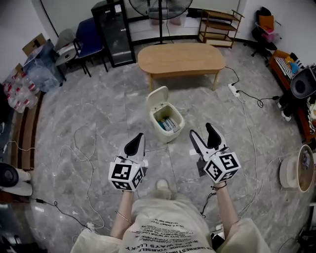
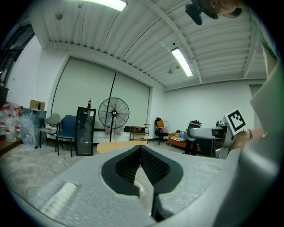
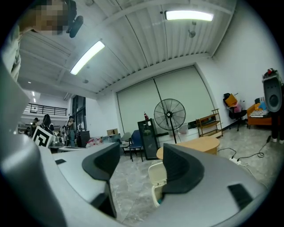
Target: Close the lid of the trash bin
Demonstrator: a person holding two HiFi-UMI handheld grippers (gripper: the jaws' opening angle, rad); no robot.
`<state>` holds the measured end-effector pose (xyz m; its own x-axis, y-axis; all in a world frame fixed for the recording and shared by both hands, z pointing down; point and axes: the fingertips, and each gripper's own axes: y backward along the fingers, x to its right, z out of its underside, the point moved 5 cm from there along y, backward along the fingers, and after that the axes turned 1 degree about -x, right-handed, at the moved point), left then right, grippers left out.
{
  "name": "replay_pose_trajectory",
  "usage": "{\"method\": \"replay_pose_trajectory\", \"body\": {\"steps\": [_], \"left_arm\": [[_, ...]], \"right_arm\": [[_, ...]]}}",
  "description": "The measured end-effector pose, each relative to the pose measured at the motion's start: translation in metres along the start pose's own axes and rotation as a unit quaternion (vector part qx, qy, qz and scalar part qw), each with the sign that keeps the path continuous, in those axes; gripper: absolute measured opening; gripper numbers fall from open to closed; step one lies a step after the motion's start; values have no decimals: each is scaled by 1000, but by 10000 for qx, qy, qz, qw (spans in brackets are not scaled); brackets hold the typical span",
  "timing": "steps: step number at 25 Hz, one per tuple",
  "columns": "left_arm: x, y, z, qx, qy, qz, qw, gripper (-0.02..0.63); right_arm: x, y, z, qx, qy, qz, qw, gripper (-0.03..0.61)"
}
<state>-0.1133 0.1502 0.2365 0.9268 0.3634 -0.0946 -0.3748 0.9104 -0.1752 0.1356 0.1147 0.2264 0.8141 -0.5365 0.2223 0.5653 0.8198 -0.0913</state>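
A small cream trash bin (image 1: 167, 120) stands on the grey marble floor with its lid (image 1: 158, 98) tipped up and back; items show inside. In the right gripper view the bin (image 3: 156, 191) and its raised lid (image 3: 156, 173) appear between the jaws, some way ahead. My right gripper (image 1: 203, 134) is open, to the right of the bin and nearer to me. My left gripper (image 1: 135, 144) is shut with nothing in it, to the left of the bin and nearer to me; its pads (image 2: 140, 165) meet.
A wooden oval table (image 1: 180, 58) stands just beyond the bin. Cables (image 1: 84, 148) trail over the floor on the left and right (image 1: 252, 133). A black cabinet (image 1: 114, 32), chairs (image 1: 88, 39), a standing fan (image 1: 159, 7) and a shelf (image 1: 218, 25) line the far wall.
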Motion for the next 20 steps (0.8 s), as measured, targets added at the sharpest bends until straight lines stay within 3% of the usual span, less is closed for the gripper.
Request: {"method": "replay_pose_trajectory", "body": {"steps": [9,20], "left_arm": [[-15,-20,2,53,16,35,10000,23],[-42,-61,7,-153,84,-311,9994,23]], "right_arm": [[13,-28,2,-135,97,-111,9998,290],[45,-92,12,-409,76,-483,9980,290]]}}
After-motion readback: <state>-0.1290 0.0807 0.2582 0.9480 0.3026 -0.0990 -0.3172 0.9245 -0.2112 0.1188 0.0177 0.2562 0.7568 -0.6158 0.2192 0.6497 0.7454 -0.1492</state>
